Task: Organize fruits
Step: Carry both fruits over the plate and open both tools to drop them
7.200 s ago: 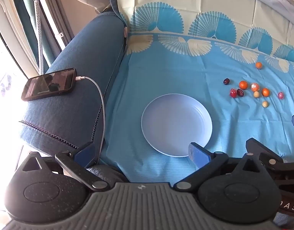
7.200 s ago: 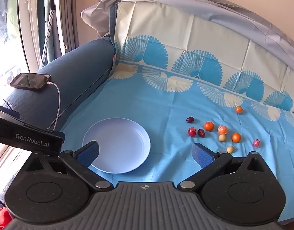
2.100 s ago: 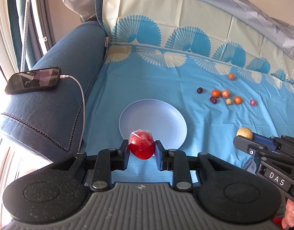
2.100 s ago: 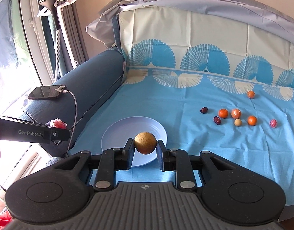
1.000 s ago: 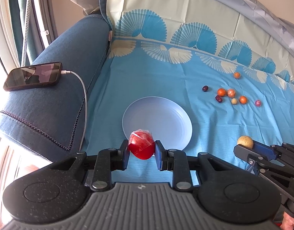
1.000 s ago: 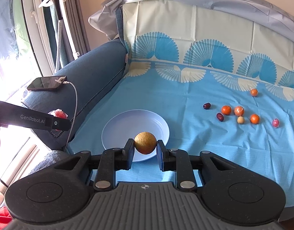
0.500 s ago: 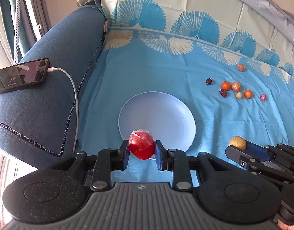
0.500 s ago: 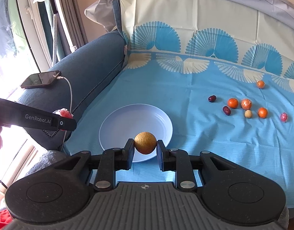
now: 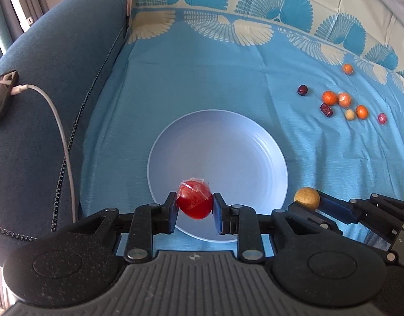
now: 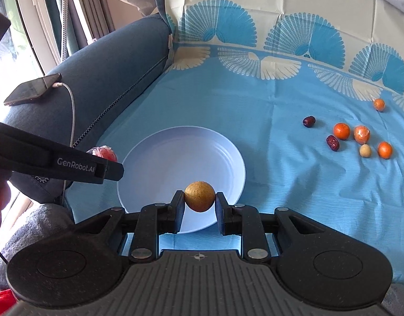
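Observation:
My left gripper (image 9: 194, 210) is shut on a red fruit wrapped in clear film (image 9: 194, 199), held over the near rim of the pale blue plate (image 9: 228, 142). My right gripper (image 10: 199, 202) is shut on a round tan fruit (image 10: 199, 196), held over the near edge of the same plate (image 10: 180, 152). The right gripper and its tan fruit (image 9: 307, 198) show at the plate's right edge in the left wrist view. The left gripper shows at the plate's left in the right wrist view, with the red fruit (image 10: 103, 152) partly hidden. The plate holds nothing.
Several small fruits, orange (image 9: 329, 98), dark red (image 9: 302, 90) and pale (image 9: 349, 114), lie on the blue cloth at the right; they also show in the right wrist view (image 10: 341, 131). A phone (image 10: 32, 89) on a white cable (image 9: 62, 131) rests on the sofa arm at the left.
Both grippers have moved forward and down toward the plate, each still holding its fruit. The plate now looks larger and closer under both.

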Demonstrator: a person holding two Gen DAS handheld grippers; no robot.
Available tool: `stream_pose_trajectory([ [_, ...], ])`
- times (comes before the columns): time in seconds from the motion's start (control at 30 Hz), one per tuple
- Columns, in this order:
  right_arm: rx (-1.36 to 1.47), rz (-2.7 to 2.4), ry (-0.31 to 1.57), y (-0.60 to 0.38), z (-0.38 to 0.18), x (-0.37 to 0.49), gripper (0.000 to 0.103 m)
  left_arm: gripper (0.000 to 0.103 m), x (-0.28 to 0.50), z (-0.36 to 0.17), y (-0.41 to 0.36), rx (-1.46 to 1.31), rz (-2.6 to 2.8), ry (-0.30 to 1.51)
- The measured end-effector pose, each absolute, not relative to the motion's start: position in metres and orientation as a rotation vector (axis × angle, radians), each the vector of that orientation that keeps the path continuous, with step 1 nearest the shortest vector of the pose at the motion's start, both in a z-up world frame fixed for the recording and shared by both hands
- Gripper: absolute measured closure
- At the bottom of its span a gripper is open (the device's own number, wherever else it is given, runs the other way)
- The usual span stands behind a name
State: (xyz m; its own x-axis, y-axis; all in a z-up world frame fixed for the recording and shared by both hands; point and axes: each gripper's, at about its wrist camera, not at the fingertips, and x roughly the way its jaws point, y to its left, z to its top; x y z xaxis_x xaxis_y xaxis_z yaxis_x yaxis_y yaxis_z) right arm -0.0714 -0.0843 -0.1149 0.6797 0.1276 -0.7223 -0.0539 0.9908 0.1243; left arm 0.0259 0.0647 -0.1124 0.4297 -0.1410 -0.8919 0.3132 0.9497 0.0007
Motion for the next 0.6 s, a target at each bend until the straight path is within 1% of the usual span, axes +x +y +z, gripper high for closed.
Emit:
stream_pose_trajectory([
  [0.23, 0.064, 0.1, 0.879, -0.08, -0.146, -0.04, 0.077, 0.073, 0.054, -0.152, 0.051, 0.221, -0.272, 1.152],
  [0.57, 0.029, 0.077, 0.911, -0.085, -0.166, -0.014, 0.076, 0.073, 0.079, -0.188, 0.038, 0.266, -0.256, 1.205],
  [0.6, 0.029, 0.074, 0.911, -0.086, -0.168, -0.012, 0.076, 0.07, 0.08, -0.19, 0.037, 0.27, -0.255, 1.202],
])
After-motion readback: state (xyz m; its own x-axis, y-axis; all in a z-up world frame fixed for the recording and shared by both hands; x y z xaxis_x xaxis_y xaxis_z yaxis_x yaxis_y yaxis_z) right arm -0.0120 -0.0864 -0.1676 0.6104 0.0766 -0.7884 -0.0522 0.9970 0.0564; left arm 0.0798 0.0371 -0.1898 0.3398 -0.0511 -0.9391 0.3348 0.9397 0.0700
